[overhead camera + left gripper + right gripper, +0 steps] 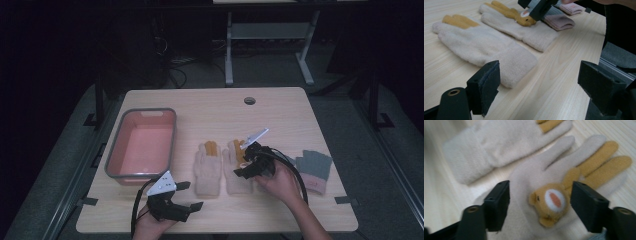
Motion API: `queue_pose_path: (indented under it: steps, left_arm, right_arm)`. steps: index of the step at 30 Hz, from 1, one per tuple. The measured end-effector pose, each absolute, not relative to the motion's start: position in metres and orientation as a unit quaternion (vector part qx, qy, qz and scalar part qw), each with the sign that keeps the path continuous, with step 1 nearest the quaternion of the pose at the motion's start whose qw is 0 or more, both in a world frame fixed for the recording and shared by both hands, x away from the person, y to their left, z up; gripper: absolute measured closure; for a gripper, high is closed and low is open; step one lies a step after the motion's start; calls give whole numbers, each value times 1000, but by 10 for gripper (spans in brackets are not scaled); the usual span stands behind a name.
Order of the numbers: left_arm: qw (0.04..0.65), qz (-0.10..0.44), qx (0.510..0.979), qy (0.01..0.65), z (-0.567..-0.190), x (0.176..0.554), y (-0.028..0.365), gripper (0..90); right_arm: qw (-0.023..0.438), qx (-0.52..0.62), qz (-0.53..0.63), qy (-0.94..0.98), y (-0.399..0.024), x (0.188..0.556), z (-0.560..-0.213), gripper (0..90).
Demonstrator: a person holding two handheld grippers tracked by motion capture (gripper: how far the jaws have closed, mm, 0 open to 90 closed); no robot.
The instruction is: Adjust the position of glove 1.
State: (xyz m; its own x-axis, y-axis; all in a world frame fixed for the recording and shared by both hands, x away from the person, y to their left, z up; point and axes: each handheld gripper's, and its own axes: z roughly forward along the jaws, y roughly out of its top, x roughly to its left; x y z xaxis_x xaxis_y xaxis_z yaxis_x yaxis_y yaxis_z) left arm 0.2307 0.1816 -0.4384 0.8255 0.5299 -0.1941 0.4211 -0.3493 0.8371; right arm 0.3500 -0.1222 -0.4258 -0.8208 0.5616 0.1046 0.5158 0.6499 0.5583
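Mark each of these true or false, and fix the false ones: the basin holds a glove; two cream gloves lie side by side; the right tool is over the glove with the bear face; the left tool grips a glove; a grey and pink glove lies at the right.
1. The basin holds a glove. False: nothing lies in it.
2. Two cream gloves lie side by side. True: left glove, right glove.
3. The right tool is over the glove with the bear face. True: its jaws straddle the face, not yet pressing.
4. The left tool grips a glove. False: it is open on bare table.
5. A grey and pink glove lies at the right. True.
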Motion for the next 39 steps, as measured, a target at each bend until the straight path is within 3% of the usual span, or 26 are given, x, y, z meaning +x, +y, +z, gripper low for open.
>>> queue_pose_path:
  steps: [9, 27, 39]
  left_arm:
    - [490, 55, 821, 287, -439, 231, 181, 182]
    - [493, 52, 817, 296, -439, 230, 181, 182]
    - [494, 53, 814, 300, -439, 231, 182, 182]
  right_arm:
    - [52, 305, 255, 916, -118, 357, -440, 460]
    - [54, 329, 234, 913, -116, 359, -443, 542]
    - [25, 351, 251, 902, -123, 361, -436, 584]
